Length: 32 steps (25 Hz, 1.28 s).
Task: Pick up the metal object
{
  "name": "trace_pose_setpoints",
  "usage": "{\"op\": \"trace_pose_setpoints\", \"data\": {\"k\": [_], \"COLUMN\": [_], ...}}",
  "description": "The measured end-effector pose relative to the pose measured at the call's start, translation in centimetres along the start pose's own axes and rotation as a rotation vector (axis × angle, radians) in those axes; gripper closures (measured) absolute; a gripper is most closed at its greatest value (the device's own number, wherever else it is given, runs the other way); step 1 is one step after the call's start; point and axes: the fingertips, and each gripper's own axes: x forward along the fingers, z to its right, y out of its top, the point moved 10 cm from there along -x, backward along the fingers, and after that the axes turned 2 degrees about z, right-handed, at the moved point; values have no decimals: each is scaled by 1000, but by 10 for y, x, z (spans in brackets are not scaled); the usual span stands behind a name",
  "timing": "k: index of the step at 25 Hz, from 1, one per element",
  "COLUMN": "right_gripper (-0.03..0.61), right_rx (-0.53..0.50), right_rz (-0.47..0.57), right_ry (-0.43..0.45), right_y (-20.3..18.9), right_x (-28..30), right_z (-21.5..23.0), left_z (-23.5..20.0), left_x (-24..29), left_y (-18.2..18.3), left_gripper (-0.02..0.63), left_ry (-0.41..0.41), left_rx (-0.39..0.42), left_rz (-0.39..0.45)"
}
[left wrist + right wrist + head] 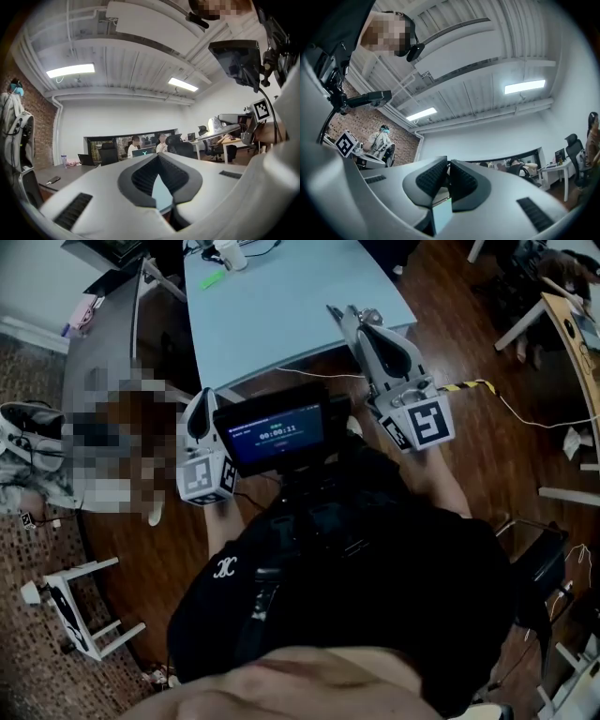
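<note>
1. While the person stands at the near edge of the pale blue table (281, 306), the head view looks down past a dark screen (277, 435) worn on their chest. The left gripper (199, 409) is held low beside that screen, just short of the table's near edge and tipped upward. The right gripper (349, 315) is raised over the table's near right corner. A small green item (212, 279) and a white cup (231, 254) sit at the table's far end. I cannot pick out the metal object in this view or in either gripper view.

2. Aimed well above the table, the left gripper view takes in a ribbed ceiling with a lit strip lamp (70, 70) and desks across the room. The left gripper (158, 156) has its ribbed pads meeting at the tips, and nothing is caught between them.

3. Also pointed up and away from the table, the right gripper view shows the ceiling and a brick wall (351, 124). The right gripper (447, 163) has its pads drawn together to a thin slit, and it holds nothing.
</note>
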Motion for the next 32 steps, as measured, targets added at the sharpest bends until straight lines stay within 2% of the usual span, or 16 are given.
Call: {"op": "trace_pose_setpoints", "data": {"k": [5,10,17,23,32], "right_gripper": [558,558,558,560,561], "right_rx": [39,56,50,47,57], "right_rz": [-53,-70,-47,-50,-45], "right_ry": [-29,-42,-42,-41,-44], "right_y": [23,42,63,75,88], "right_x": [-68,-103,-130,-156,-175], "right_z": [-56,-81,-78,-56,-36], "left_z": [18,27,53,90,122], "left_x": [-78,-127,-147,-153,-153], "left_y": [3,17,34,42,51], "left_gripper": [604,604,604,604,604], "left_ry": [-61,-63,-64,-57,-81], "left_rx": [7,4,19,6,34], "left_rz": [26,46,51,53,49]}}
